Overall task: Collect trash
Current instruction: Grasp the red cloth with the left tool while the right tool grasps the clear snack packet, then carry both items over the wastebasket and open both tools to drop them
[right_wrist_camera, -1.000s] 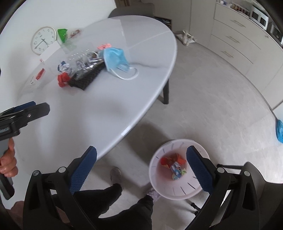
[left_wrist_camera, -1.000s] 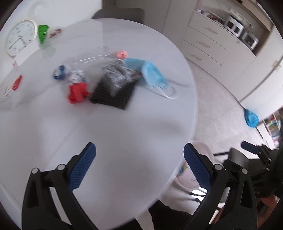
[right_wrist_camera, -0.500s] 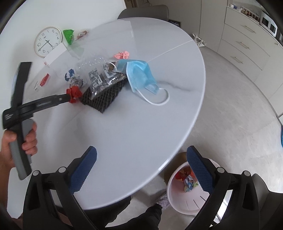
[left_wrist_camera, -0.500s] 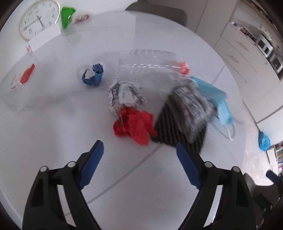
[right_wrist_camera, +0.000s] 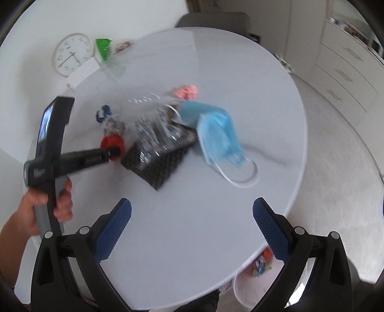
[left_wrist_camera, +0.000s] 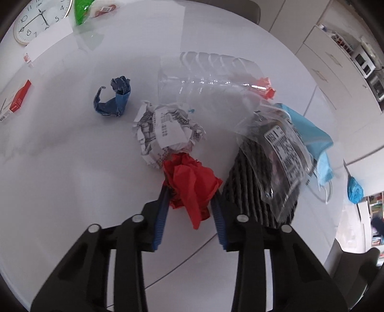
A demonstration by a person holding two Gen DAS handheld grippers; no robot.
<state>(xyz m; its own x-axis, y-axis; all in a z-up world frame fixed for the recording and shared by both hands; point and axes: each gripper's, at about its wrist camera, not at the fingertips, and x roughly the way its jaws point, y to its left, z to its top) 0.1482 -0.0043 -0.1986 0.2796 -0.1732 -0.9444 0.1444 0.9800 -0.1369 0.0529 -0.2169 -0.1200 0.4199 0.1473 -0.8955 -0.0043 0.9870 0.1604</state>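
My left gripper (left_wrist_camera: 190,192) is shut on a crumpled red paper (left_wrist_camera: 192,182) on the white round table (left_wrist_camera: 72,192); it also shows in the right wrist view (right_wrist_camera: 112,144). Beside it lie a crumpled printed receipt (left_wrist_camera: 165,134), a blue crumpled wrapper (left_wrist_camera: 112,100), a clear plastic bottle (left_wrist_camera: 208,72) with an orange cap, a black package in clear film (left_wrist_camera: 271,168) and a blue face mask (right_wrist_camera: 216,134). My right gripper (right_wrist_camera: 192,216) is open and empty above the table's near part. A white bin (right_wrist_camera: 254,280) with trash stands on the floor below the table edge.
A wall clock (right_wrist_camera: 72,54), a green wrapper (right_wrist_camera: 103,46) and a small red box (left_wrist_camera: 20,97) lie at the table's far left. A pink crumpled scrap (right_wrist_camera: 187,91) sits behind the mask. A chair (right_wrist_camera: 213,20) stands beyond the table; white cabinets (right_wrist_camera: 348,62) at right.
My left gripper moved forward onto the trash pile and closed on the red paper. My right gripper swung from the bin toward the table, still open.
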